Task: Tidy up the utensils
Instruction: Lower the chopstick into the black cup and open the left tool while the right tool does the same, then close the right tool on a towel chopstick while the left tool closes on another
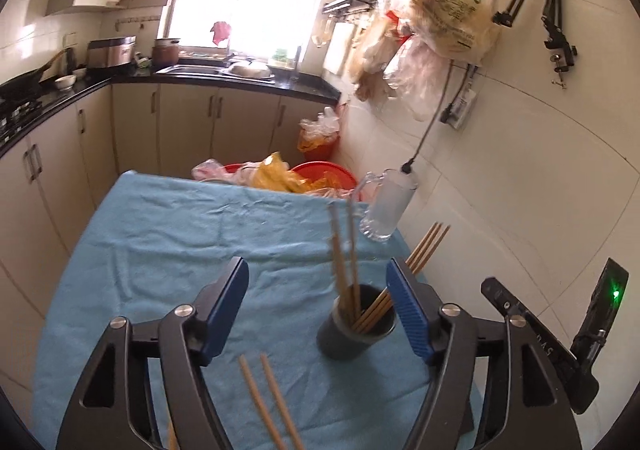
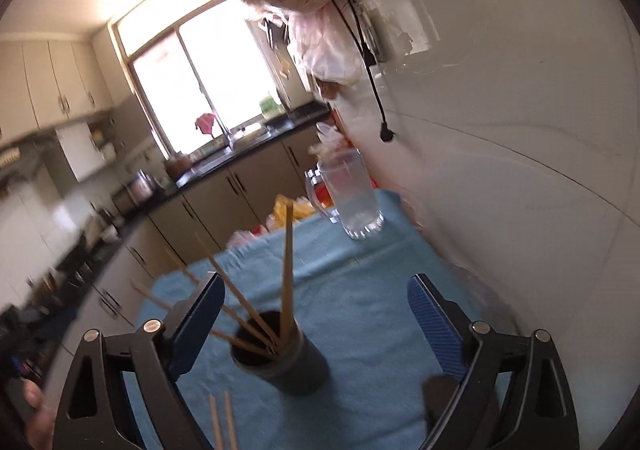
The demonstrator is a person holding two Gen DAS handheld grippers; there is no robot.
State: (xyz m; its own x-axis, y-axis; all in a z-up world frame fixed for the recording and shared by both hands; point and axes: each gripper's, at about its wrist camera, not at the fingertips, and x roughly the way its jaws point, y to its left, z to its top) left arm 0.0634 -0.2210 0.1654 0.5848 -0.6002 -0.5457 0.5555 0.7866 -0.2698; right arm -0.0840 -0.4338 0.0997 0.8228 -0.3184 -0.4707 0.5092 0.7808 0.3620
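A dark cup stands on the blue cloth with several wooden chopsticks in it, some upright and some leaning right. My left gripper is open; the cup sits low between its blue pads, nearer the right one, untouched. Two loose chopsticks lie on the cloth just below it. In the right wrist view, my right gripper is open wide around the same cup and its chopsticks, with nothing gripped. The loose chopstick pair lies near the bottom edge.
A clear glass mug stands at the cloth's far right corner by the tiled wall. Red basins with plastic bags sit behind the table. Kitchen counters and a sink run along the back. Bags hang on the wall.
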